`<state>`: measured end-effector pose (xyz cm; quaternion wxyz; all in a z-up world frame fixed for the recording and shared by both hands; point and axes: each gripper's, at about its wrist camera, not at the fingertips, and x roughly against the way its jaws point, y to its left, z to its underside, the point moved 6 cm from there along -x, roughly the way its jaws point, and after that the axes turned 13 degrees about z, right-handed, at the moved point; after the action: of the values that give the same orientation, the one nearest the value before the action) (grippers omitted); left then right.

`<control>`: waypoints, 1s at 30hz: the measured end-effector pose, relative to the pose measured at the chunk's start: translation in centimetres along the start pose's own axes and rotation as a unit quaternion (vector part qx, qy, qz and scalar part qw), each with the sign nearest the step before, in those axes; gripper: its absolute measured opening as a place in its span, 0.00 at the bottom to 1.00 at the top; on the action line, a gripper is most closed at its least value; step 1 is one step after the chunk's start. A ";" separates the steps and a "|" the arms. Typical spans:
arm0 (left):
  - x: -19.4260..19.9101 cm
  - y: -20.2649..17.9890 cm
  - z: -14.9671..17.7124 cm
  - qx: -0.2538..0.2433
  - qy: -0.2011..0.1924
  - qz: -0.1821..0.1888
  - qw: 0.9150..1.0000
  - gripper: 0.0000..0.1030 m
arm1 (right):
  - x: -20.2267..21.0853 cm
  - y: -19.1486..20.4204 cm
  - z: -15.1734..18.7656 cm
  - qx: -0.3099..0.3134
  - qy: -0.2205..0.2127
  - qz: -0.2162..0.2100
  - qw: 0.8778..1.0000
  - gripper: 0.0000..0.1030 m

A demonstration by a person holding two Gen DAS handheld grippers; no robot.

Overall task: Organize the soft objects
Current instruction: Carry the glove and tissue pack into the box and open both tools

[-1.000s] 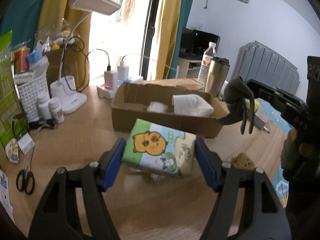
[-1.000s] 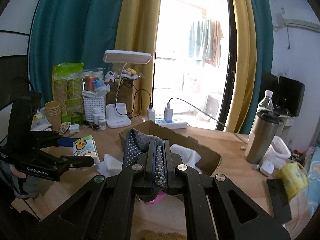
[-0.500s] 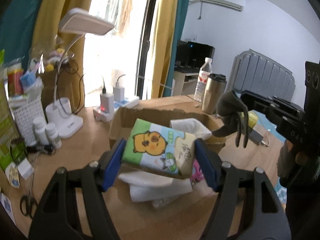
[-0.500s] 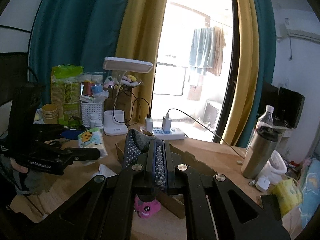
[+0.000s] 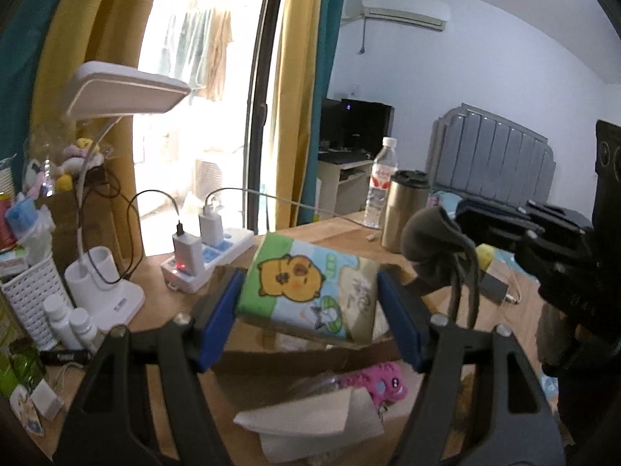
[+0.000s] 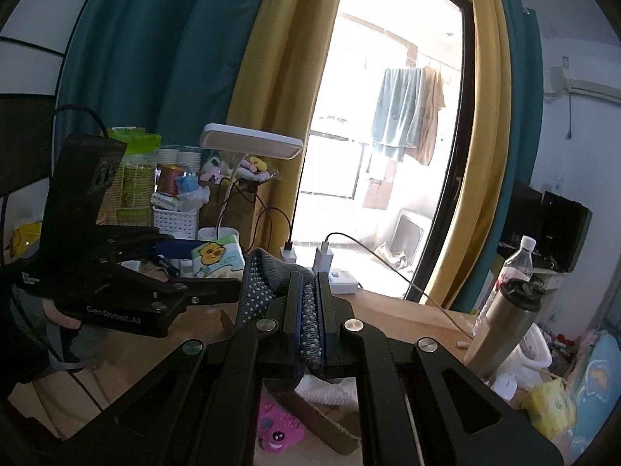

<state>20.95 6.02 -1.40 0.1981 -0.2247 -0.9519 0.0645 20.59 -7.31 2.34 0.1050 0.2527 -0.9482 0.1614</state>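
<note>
Through my left wrist camera, my left gripper (image 5: 308, 306) is grasping a tissue pack (image 5: 310, 289) printed with a yellow cartoon animal, blue pads pressing on both its ends. I am holding it in the air above the cardboard box (image 5: 295, 361). Nearer me than the box, a pink plush toy (image 5: 382, 378) and a folded white cloth (image 5: 306, 415) are lying on the wooden desk (image 5: 155, 303). To the right of the box, my right gripper (image 5: 454, 221) is carrying a grey sock (image 5: 434, 252).

Through my right wrist camera, my right gripper (image 6: 308, 310) is clenching the dotted grey sock (image 6: 258, 289), jaws nearly together, above the box (image 6: 322, 417). The tissue pack (image 6: 217, 258) is hanging left of it.
</note>
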 end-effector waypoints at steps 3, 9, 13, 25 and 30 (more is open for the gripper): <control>-0.5 0.0 -0.7 -0.013 -0.003 0.002 1.000 0.69 | -0.6 0.0 -0.3 0.001 -0.003 0.003 1.000 0.06; -2.4 1.1 -1.0 -0.017 0.006 0.005 1.000 0.69 | -2.7 -0.3 -0.7 -0.002 0.002 0.000 1.000 0.06; -3.8 2.5 -0.7 -0.012 0.018 0.000 1.000 0.69 | -4.6 -0.5 -0.4 -0.009 0.014 0.000 1.000 0.06; -10.3 6.1 3.5 0.006 0.121 -0.014 0.993 0.70 | -11.0 0.4 5.9 0.006 0.126 0.033 0.992 0.06; -11.4 6.5 4.9 0.021 0.157 -0.018 0.987 0.70 | -12.6 1.3 8.6 0.023 0.174 0.041 0.984 0.06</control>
<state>30.96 6.49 -11.26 0.3509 -0.2105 -0.9113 0.0447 29.67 -3.70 -9.46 0.2560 0.1835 -0.9211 0.2288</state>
